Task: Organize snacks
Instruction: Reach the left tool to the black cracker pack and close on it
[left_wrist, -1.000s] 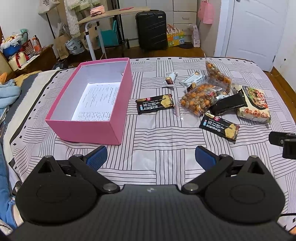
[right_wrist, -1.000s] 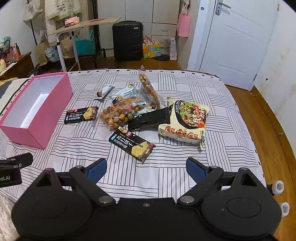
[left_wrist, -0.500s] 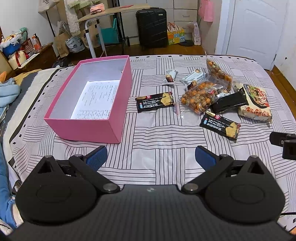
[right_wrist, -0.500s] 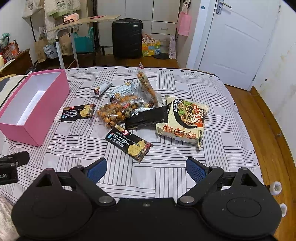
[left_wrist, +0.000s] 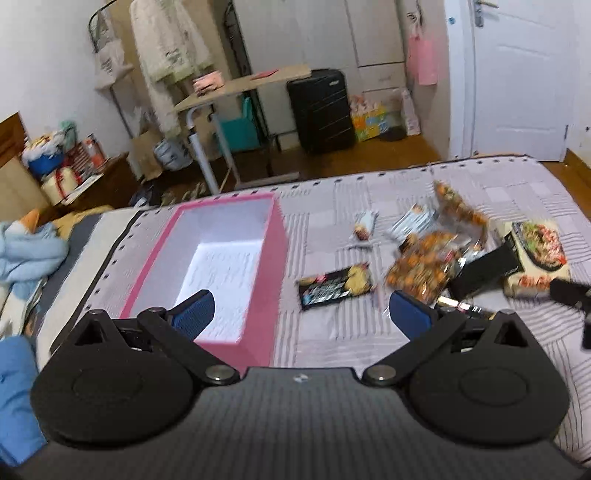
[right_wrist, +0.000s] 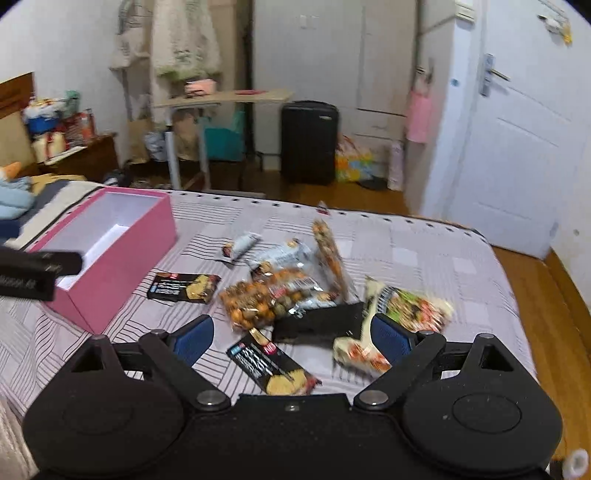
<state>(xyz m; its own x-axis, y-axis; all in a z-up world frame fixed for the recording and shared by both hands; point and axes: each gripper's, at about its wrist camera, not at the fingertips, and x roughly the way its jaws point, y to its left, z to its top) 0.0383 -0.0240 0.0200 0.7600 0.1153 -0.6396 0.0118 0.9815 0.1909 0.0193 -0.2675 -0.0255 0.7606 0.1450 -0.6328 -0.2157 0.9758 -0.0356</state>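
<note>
A striped bed (right_wrist: 424, 258) carries an open pink box (right_wrist: 110, 266); loose snack packets (right_wrist: 273, 295) lie beside it.

The left gripper (left_wrist: 302, 308) hangs over the striped bed (left_wrist: 332, 332) with jaws spread wide and nothing between them, its left pad in front of the open pink box (left_wrist: 275, 280). Right of the box lies a black snack bar (left_wrist: 334, 286), and farther right a blurred heap (clear nut bags (left_wrist: 424, 271), a noodle packet (left_wrist: 541, 254)).
</note>
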